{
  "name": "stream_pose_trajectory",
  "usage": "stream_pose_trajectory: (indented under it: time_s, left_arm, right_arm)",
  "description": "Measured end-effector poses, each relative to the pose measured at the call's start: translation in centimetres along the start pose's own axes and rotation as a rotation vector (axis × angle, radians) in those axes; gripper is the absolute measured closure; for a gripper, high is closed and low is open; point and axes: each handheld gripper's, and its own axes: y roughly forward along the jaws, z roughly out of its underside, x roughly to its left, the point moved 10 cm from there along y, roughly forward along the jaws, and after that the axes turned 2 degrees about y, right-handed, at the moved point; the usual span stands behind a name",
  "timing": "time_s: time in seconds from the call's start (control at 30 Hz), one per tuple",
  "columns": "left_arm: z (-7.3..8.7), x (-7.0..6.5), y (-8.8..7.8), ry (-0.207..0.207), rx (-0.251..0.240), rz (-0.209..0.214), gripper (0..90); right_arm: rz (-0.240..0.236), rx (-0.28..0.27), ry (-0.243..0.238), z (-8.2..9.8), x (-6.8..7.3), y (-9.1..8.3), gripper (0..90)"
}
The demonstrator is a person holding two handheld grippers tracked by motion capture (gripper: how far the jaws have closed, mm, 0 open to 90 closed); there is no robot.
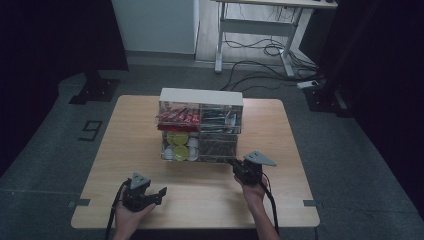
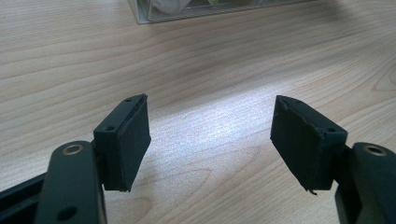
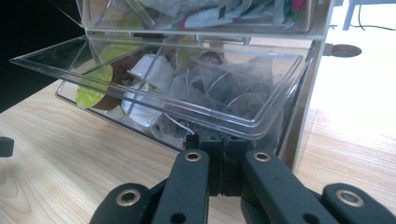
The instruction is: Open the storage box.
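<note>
At the tabletop's middle we see the clear organizer (image 1: 201,125) with its lower right drawer (image 3: 187,98) tilted partly out — the right gripper (image 3: 224,149) pinching its front lip — while the left gripper (image 2: 210,135) rests spread, nothing yet removed.

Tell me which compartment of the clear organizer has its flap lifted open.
The lower compartment of the clear organizer: its clear flap is tilted up and outward, with the right gripper shut on its front edge. The upper compartment stays closed.
</note>
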Motion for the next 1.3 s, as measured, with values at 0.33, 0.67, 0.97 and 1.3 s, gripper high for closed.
stream_pose_trajectory:
  time_s: [0.33, 0.67, 0.97, 1.3]
  left_arm:
    - [0.0, 0.0, 0.0, 0.001, 0.004, -0.007, 28.6]
    - [0.0, 0.4, -0.2, -0.003, 0.001, -0.015, 28.6]
    - [-0.2, 0.4, -0.4, -0.007, -0.006, -0.019, 28.6]
    - [-0.2, 0.5, -0.4, -0.011, -0.007, -0.019, 28.6]
  right_arm:
    - [0.001, -0.025, -0.008, -1.3, -0.2, -0.2, 89.5]
    - [-0.009, -0.038, -0.017, -2.6, 0.0, 0.2, 89.5]
    - [-0.011, -0.038, -0.021, -2.9, 0.0, 0.7, 89.5]
    - [-0.021, -0.042, -0.018, -3.4, 0.3, 1.1, 89.5]
